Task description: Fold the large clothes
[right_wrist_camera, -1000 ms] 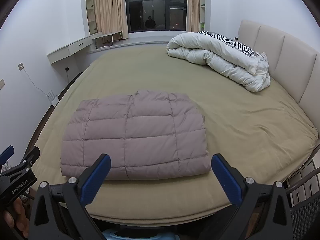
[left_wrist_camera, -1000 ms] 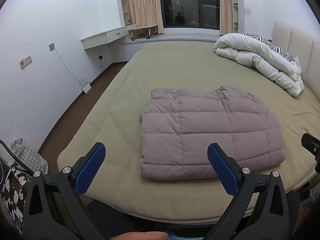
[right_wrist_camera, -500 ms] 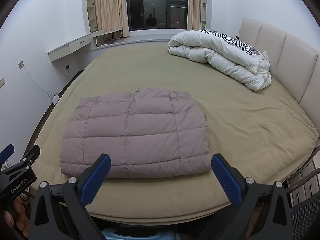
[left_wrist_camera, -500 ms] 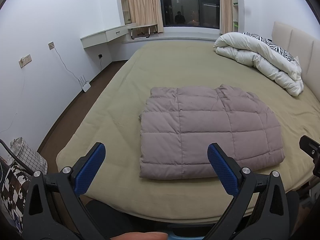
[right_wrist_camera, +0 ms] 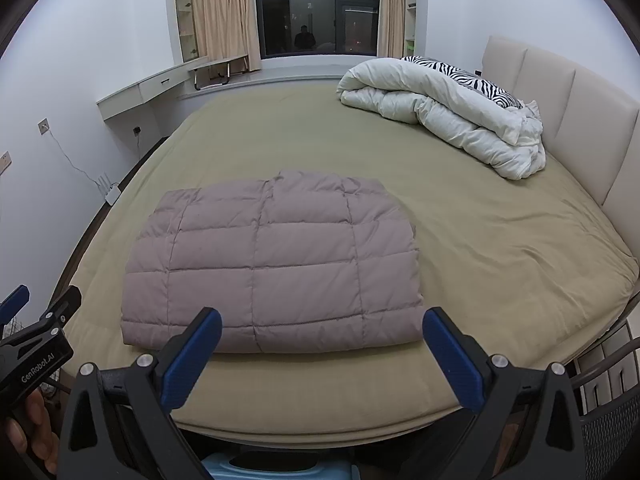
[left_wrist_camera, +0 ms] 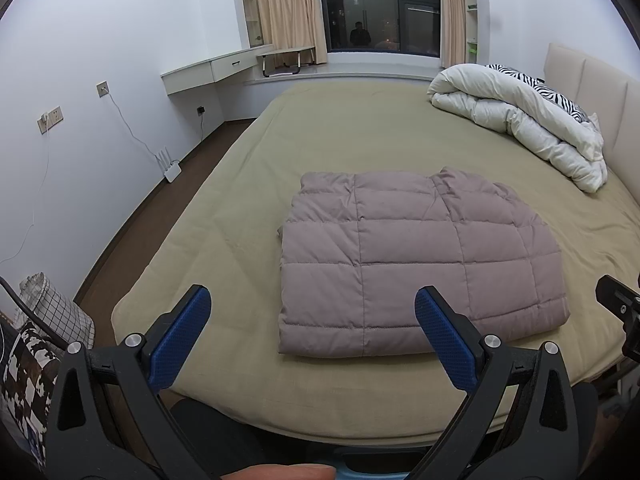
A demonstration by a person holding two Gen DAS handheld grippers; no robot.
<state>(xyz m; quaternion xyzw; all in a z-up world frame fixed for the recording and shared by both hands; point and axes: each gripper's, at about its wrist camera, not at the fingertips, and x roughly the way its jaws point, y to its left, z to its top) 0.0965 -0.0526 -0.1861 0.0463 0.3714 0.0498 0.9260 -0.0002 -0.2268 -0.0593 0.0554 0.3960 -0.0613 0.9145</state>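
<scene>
Nothing has shifted lately: my left claw (left_wrist_camera: 308,332) and right claw (right_wrist_camera: 320,354) hang apart, empty, the down jacket (left_wrist_camera: 416,264) apparently folded.

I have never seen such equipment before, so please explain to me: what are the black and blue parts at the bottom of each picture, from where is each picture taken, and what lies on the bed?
There is no robot here. A person holds one hand tool in each hand, and each tool has a camera that looks forward along its two fingers. One picture comes from the left gripper, the other from the right gripper. The black arms with blue pads are those fingers. Both grippers are open and hold nothing; they hover at the near edge of the bed.

On the olive sheet lies a mauve quilted jacket, already folded into a neat rectangle. By the headboard sits a bundled white duvet with something zebra-patterned on it.

At the edge of each picture you also see part of the other gripper.
</scene>
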